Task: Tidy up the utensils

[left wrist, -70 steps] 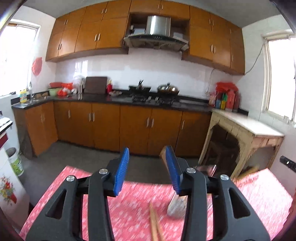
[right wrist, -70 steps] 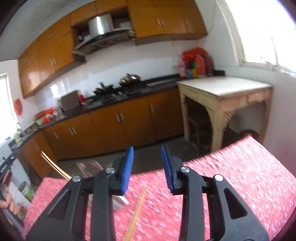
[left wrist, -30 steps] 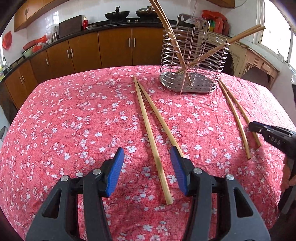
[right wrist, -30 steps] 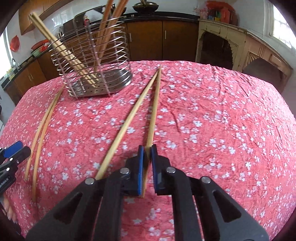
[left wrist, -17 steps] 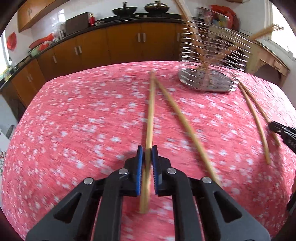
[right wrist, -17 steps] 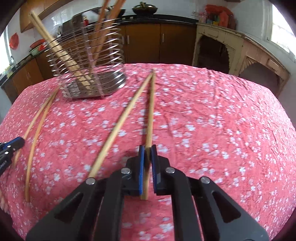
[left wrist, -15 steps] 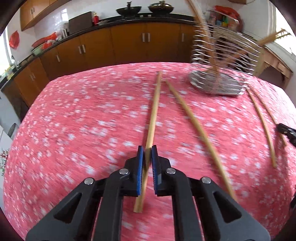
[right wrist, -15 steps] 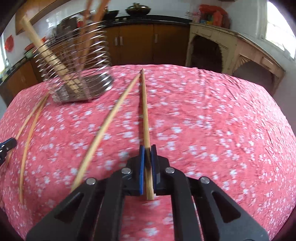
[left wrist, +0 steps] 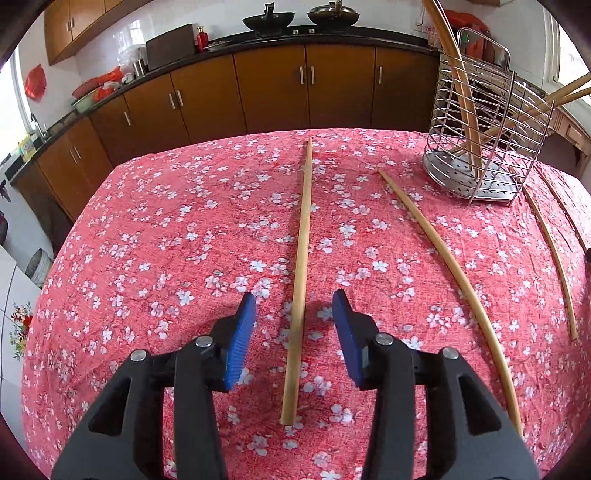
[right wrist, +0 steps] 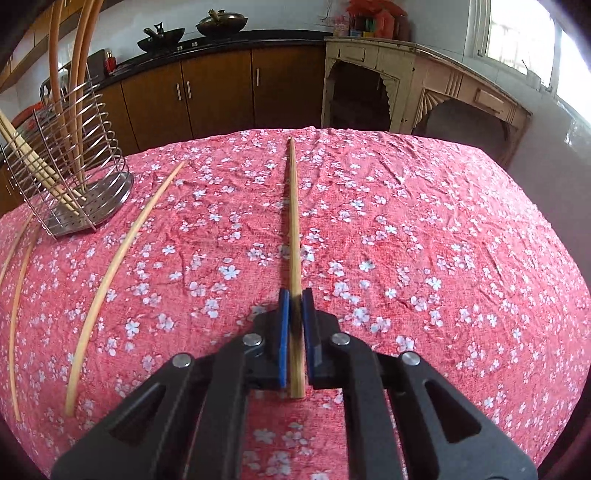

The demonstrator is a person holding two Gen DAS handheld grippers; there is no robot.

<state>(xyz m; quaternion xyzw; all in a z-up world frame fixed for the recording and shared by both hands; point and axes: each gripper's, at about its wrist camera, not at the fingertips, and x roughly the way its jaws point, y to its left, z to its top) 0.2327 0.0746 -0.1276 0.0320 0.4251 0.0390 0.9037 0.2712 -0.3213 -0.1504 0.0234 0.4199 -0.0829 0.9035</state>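
Chopstick (right wrist: pixel 293 236) amid open tablecloth (right wrist: pixel 443 240)

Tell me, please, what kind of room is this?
Most likely a home kitchen: wooden cabinets under a dark counter, a wok on the stove, and a wire utensil holder on the cloth-covered table.

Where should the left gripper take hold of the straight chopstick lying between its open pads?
Near its close end, from above: the chopstick lies flat on the tablecloth, running lengthwise between the left gripper pads, so closing squeezes its thin width.
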